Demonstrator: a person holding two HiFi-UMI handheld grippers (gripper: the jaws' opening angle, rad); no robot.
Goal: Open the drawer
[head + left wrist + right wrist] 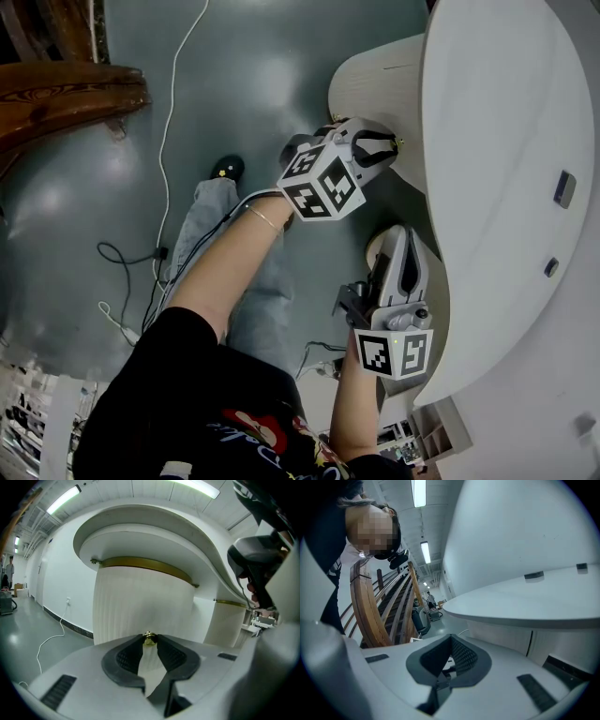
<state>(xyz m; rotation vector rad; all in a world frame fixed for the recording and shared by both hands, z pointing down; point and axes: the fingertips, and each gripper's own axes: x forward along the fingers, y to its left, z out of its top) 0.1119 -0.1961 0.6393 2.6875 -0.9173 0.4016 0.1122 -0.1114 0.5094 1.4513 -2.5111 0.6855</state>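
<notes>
Seemingly no legible text anywhere

bright, evenly lit, fisheye-warped dark edges

**Head view.** Glossy white curved counter top, twelve to five o'clock. Polished grey-green floor, nine to twelve o'clock, crossed by a thin white cable. Red-brown curved wooden rail at ten o'clock. The person's black T-shirt bears a red and blue print at six o'clock, and the jeans are faded blue-grey. The two marker cubes carry black squares on white.

**Left gripper view.** Pale grey left gripper with dark grey dotted pads. Small gold round knob. White, vertically ribbed drawer front under a brass-coloured band.

**Right gripper view.** Pale grey right gripper with dark mesh-patterned pads.
</notes>
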